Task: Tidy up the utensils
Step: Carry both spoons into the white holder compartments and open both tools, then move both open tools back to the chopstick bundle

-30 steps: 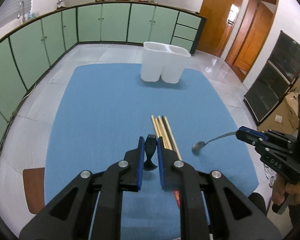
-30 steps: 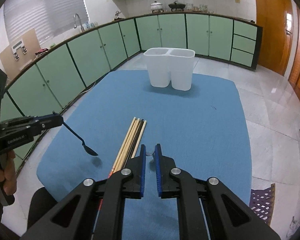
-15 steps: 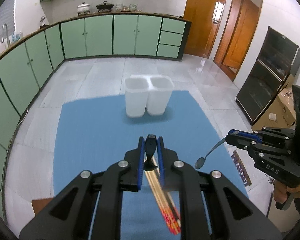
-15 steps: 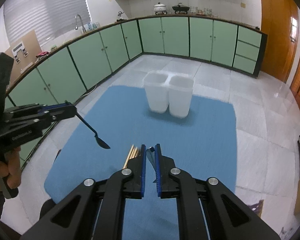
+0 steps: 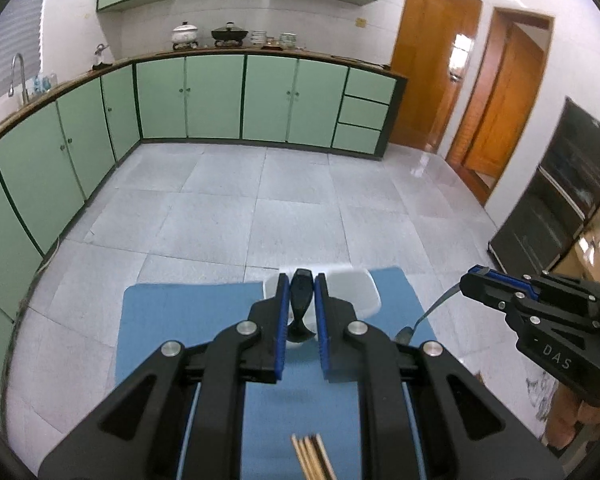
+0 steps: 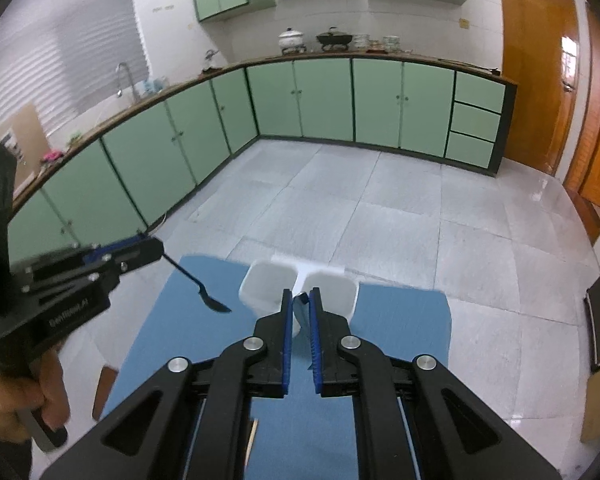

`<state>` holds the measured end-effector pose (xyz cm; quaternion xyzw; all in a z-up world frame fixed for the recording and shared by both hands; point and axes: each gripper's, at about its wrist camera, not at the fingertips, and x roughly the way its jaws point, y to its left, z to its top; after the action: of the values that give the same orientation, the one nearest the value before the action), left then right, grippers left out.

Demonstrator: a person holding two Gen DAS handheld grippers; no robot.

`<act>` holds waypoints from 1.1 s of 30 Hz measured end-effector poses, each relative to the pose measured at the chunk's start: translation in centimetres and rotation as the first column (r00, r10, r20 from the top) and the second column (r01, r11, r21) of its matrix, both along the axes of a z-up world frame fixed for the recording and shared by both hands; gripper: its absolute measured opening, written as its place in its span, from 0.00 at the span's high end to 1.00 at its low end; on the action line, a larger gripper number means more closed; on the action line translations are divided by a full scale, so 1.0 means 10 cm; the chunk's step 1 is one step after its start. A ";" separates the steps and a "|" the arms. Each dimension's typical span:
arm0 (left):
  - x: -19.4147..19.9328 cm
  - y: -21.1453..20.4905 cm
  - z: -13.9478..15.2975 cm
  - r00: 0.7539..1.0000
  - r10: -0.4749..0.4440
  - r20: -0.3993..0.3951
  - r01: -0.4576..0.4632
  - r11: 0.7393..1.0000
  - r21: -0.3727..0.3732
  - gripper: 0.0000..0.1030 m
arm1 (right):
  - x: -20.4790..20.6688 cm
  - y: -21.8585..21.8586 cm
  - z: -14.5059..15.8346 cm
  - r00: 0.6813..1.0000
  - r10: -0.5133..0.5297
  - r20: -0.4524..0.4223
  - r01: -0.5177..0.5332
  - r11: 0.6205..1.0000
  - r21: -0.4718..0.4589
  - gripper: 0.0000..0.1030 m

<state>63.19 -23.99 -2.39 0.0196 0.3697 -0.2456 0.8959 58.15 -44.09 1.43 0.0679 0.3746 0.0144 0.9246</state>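
Observation:
My left gripper (image 5: pixel 302 280) is shut on the handle of a black spoon (image 5: pixel 301 294), whose bowl hangs down between the fingers. In the right wrist view that black spoon (image 6: pixel 204 294) slants down from the left gripper (image 6: pixel 158 249) over the blue mat (image 6: pixel 400 320). My right gripper (image 6: pixel 301 296) is shut on the thin handle of a silver spoon (image 6: pixel 300 308). From the left, the silver spoon (image 5: pixel 430 310) hangs down-left from the right gripper (image 5: pixel 470 280). A white two-compartment holder (image 6: pixel 268 284) stands just beyond both grippers' fingertips, partly hidden by them. Wooden chopsticks (image 5: pixel 312 456) lie on the mat below.
The mat (image 5: pixel 180 320) sits over a grey tiled floor. Green cabinets (image 5: pixel 216 96) run along the back and left walls. Wooden doors (image 5: pixel 432 72) are at the right, with dark cabinets (image 5: pixel 560 208) beside them. A brown seat (image 6: pixel 104 388) shows at the mat's left edge.
Both grippers have risen and moved toward the white holder with their spoons. The holder now sits right at the fingertips and the chopsticks have dropped to the bottom of the left view.

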 end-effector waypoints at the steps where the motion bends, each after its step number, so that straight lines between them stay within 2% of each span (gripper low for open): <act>1: 0.07 -0.03 -0.01 1.000 0.004 -0.001 -0.004 1.000 -0.004 0.89 | 0.10 -0.02 -0.01 1.000 -0.007 0.009 0.007 1.000 -0.005 0.92; 4: 0.30 -0.13 -0.16 1.000 0.019 -0.009 -0.019 1.000 -0.008 0.89 | 0.38 -0.10 -0.12 1.000 -0.028 0.014 0.028 1.000 -0.003 0.92; 9: 0.60 -0.23 -0.58 0.997 0.028 -0.072 -0.029 0.999 -0.013 0.89 | 0.73 -0.25 -0.51 0.998 -0.063 -0.021 0.064 0.998 0.008 0.92; 12: 0.72 -0.25 -0.82 0.993 0.029 -0.112 -0.030 1.000 -0.009 0.89 | 0.82 -0.32 -0.74 0.996 -0.073 -0.057 0.075 0.997 0.026 0.92; 15: 0.72 -0.25 -0.94 0.992 0.031 -0.122 -0.030 1.000 0.008 0.86 | 0.82 -0.37 -0.91 0.993 -0.072 -0.090 0.076 0.996 0.036 0.91; 17: 0.69 -0.21 -0.92 0.993 0.030 -0.117 -0.028 0.999 0.015 0.77 | 0.77 -0.38 -0.95 0.993 -0.076 -0.092 0.080 0.996 0.038 0.91; 19: 0.63 -0.16 -0.84 0.995 0.031 -0.100 -0.030 0.999 0.011 0.63 | 0.68 -0.40 -0.93 0.993 -0.081 -0.085 0.085 0.995 0.043 0.89; 22: 0.41 -0.01 -0.65 0.998 0.023 -0.057 -0.023 1.000 0.002 0.56 | 0.48 -0.42 -0.84 0.995 -0.076 -0.067 0.079 0.996 0.051 0.87; 23: 0.31 0.06 -0.57 0.999 0.020 -0.036 -0.020 1.000 0.000 0.52 | 0.37 -0.42 -0.81 0.995 -0.073 -0.061 0.077 0.995 0.059 0.86; 25: 0.07 0.21 -0.45 0.999 0.030 0.020 -0.030 0.999 0.018 0.38 | 0.10 -0.44 -0.79 0.997 -0.072 -0.041 0.075 0.995 0.069 0.81; 27: -0.23 0.41 -0.38 0.998 0.025 0.062 -0.027 0.999 0.035 0.33 | -0.22 -0.39 -0.80 0.998 -0.066 -0.014 0.067 0.996 0.051 0.76; 31: -0.83 0.87 -0.48 0.993 0.042 0.109 -0.048 0.998 0.046 0.18 | -1.05 -0.20 -1.04 0.999 -0.041 0.021 0.041 0.999 0.021 0.64; 33: -1.14 1.10 -0.60 0.991 0.050 0.126 -0.057 0.997 0.052 0.16 | -1.53 -0.03 -1.28 0.999 -0.030 0.034 0.029 1.000 0.005 0.59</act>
<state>51.79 -13.01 -8.37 0.0499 0.3203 -0.2092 0.9226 42.88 -44.36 -11.33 0.0751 0.3576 0.0027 0.9309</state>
